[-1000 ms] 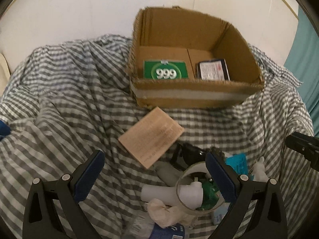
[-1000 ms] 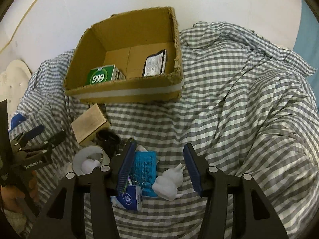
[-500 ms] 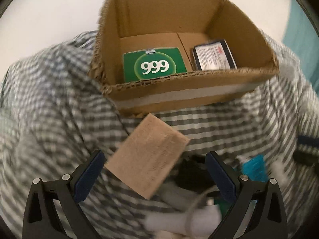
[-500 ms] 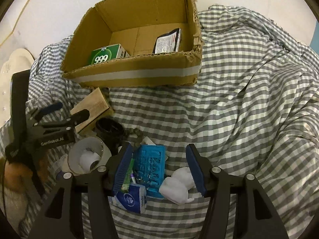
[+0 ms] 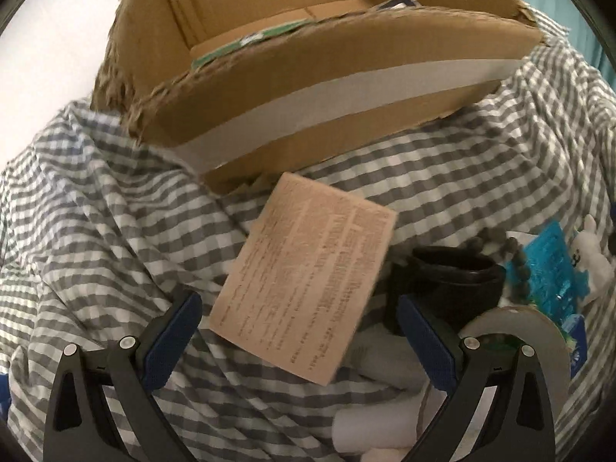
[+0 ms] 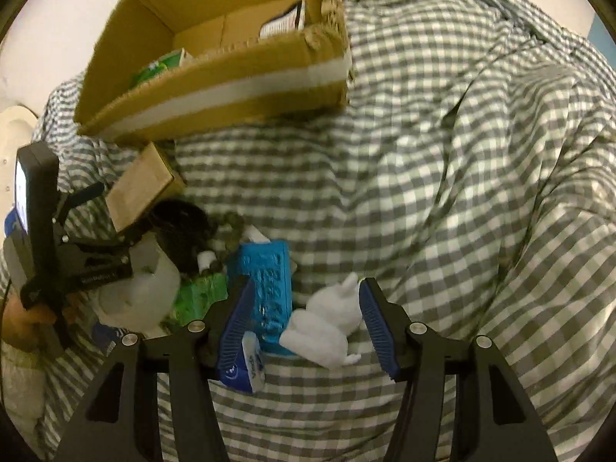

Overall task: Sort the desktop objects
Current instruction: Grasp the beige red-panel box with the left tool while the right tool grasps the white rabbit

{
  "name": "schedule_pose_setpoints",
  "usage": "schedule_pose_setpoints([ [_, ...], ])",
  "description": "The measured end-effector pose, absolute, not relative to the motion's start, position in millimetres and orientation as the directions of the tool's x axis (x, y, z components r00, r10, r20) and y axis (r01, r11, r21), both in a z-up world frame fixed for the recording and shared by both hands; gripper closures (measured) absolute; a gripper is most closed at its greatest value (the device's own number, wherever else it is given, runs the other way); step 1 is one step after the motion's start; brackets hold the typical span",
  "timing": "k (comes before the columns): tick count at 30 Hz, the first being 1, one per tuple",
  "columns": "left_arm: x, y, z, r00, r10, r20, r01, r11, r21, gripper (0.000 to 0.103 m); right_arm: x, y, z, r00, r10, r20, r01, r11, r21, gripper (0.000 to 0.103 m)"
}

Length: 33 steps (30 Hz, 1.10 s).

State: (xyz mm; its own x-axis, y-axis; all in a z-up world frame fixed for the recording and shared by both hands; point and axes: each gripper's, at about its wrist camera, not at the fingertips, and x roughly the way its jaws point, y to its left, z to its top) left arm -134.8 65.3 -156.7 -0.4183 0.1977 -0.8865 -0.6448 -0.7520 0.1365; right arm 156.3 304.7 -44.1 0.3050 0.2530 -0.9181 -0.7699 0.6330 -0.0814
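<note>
A: Starting with the left wrist view: left gripper (image 5: 298, 304) hovering low, jaws spread wide, gripping nothing?

B: Gripping nothing. Framing the tan printed box (image 5: 308, 277) at lower centre, with the fingers flanking it on either side and not touching. Probably lining up for a pinch across its narrower span.

A: Why tilting like that?

B: Leaning on clutter rather than lying flat. Resting partly over the white tubes (image 5: 385, 369), beside the black jar (image 5: 454, 273), just below the cardboard box (image 5: 308, 88) filling the upper frame.

A: And why standing so near the heap, that cardboard?

B: Likely serving as the sorting bin. Already holding a green carton (image 6: 158, 67) and a black-and-white sachet (image 6: 285, 23), both showing at upper left of the right wrist view.

A: Turning to the right gripper (image 6: 306, 287)?

B: Also gaping wide, holding nothing. Straddling the white rabbit figurine (image 6: 327, 319) at lower centre, with the right pad nearly brushing its ears and the left pad crowding the blue packet (image 6: 265, 281).

A: Risking anything there?

B: Possibly catching the packet along with the rabbit on closing. Also lying unsorted on the checked cloth (image 6: 462, 154): tape roll (image 6: 142, 292), green wrapper (image 6: 200, 296) and bead string (image 5: 516, 254), all bunched at left.

A: Judging progress?

B: Looking early, going by two things binned and most of the heap outside.
</note>
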Motion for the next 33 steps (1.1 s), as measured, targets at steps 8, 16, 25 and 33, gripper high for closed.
schedule_pose_setpoints([
  [8,-152.4,64.5,-175.3,-0.372,0.190,-0.909,-0.636,-0.765,0.100,0.000,159.0,303.7,-64.0,0.284,0.182,-0.941,-0.750,0.654,-0.100,0.047],
  [16,-157.0,63.3,-188.9,-0.344,0.218,-0.913,-0.635,-0.770,0.055,0.008,163.4,305.4,-76.5,0.292,0.126,-0.948,-0.734,0.665,-0.138,0.051],
  [25,-143.5,54.1,-179.8,-0.369,0.207,-0.906,-0.608,-0.791,0.067,0.012,175.2,300.4,-92.6,0.239,0.069,-0.969,-0.707,0.696,-0.125,0.049],
  [33,-113.7,43.0,-152.7,-0.404,0.234,-0.884,-0.602,-0.796,0.064,0.015,179.0,291.4,-93.4,0.190,0.081,-0.978,-0.689,0.721,-0.074,0.050],
])
